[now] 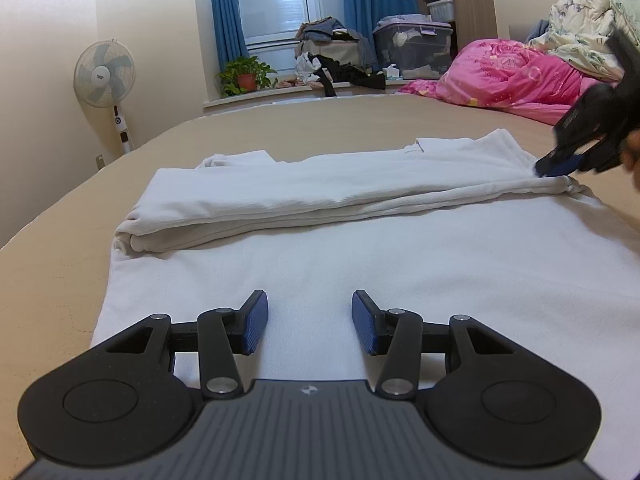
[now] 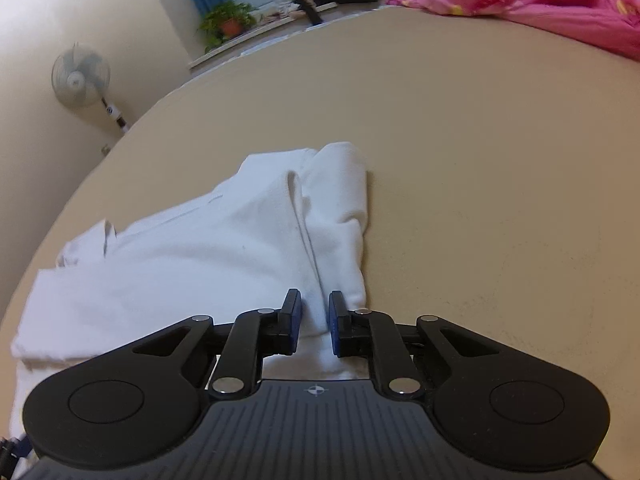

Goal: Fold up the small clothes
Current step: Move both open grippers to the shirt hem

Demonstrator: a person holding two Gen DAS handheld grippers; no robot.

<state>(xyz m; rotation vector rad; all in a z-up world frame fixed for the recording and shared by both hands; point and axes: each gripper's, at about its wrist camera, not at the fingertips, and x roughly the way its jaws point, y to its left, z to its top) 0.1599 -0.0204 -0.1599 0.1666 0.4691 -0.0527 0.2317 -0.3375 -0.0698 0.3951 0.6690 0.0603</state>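
A bedroom: bed [image 1: 360,120], pink quilt [image 1: 508,76], curtains [image 1: 226,20]

I counted one white garment [image 1: 360,216] spread across the middle of the frame on one tan bed [image 1: 60,280]. I had two grippers: the left gripper [image 1: 310,320] at bottom centre, the right gripper [image 1: 556,166] at the right edge. At upper left stood one pedestal fan [image 1: 105,74], one potted plant [image 1: 244,76] nearby, two blue curtains [image 1: 226,12], one pink quilt [image 1: 508,76], and one clear storage bin [image 1: 414,46].

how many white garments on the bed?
1: a white cotton garment, partly folded, lying on the tan bed sheet in front of both tools. More clothes are heaped on the window ledge; any white ones there are too small to tell.
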